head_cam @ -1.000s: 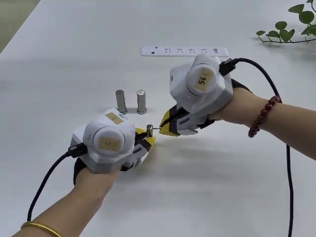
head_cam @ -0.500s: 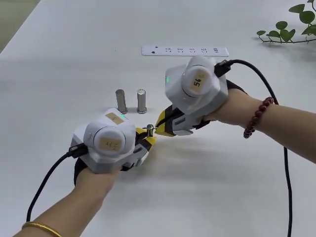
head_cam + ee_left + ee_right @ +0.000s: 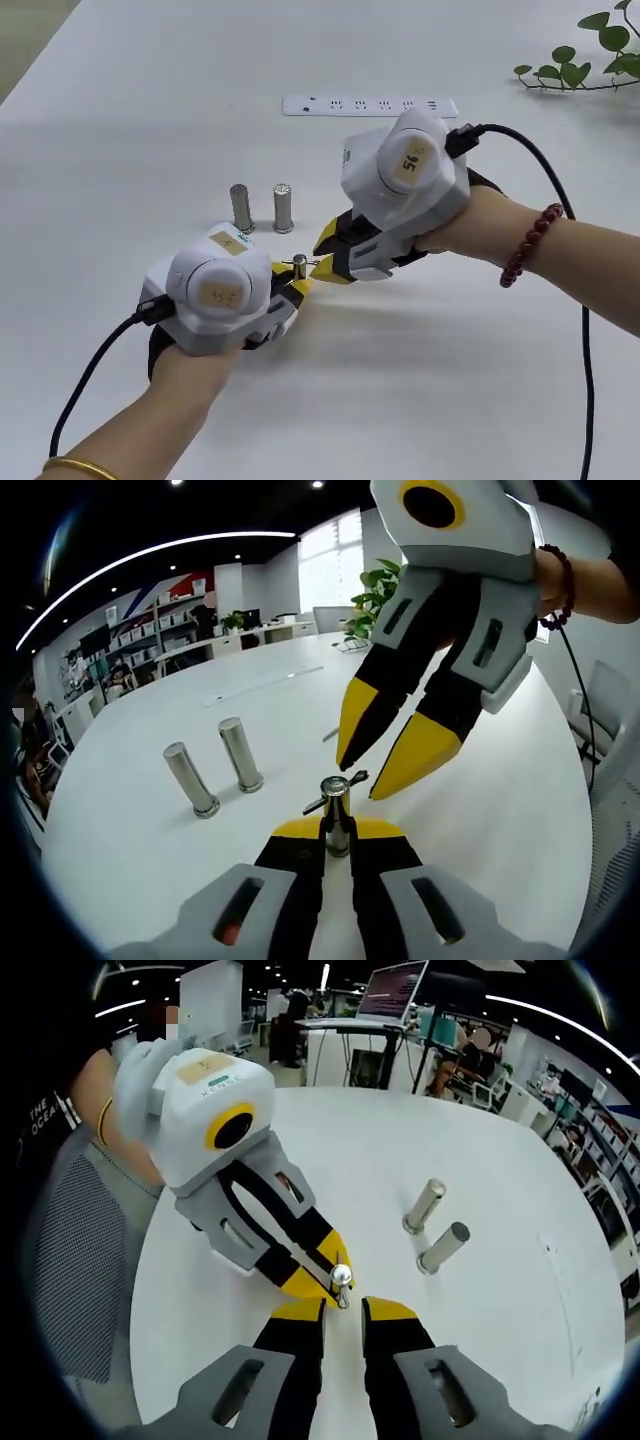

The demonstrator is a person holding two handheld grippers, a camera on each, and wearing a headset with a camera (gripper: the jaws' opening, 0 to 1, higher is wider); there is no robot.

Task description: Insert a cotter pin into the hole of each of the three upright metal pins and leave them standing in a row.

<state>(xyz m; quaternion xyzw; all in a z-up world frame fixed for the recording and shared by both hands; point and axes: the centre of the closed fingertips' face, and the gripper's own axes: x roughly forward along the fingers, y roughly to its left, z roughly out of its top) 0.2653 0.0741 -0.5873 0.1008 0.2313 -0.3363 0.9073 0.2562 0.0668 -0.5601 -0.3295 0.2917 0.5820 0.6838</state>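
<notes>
The right claw (image 3: pixel 365 777) has drawn slightly back, jaws spread, just beside the cotter pin (image 3: pixel 335 790). The cotter pin lies crosswise through the head of an upright metal pin (image 3: pixel 338 825). The left claw (image 3: pixel 338 832) pinches that pin on the worktop (image 3: pixel 480 810).

Left gripper (image 3: pixel 296 283): held low over the bench, pointing away from the person, jaws clamped on the metal pin (image 3: pixel 299 266).
Right gripper (image 3: pixel 326 262): angled down toward the left one, jaws slightly parted (tips just beside the left's).
Left forearm (image 3: pixel 140 430): bare, reaching in from the lower left.
Right forearm (image 3: pixel 590 270): bare, reaching in from the right.
</notes>
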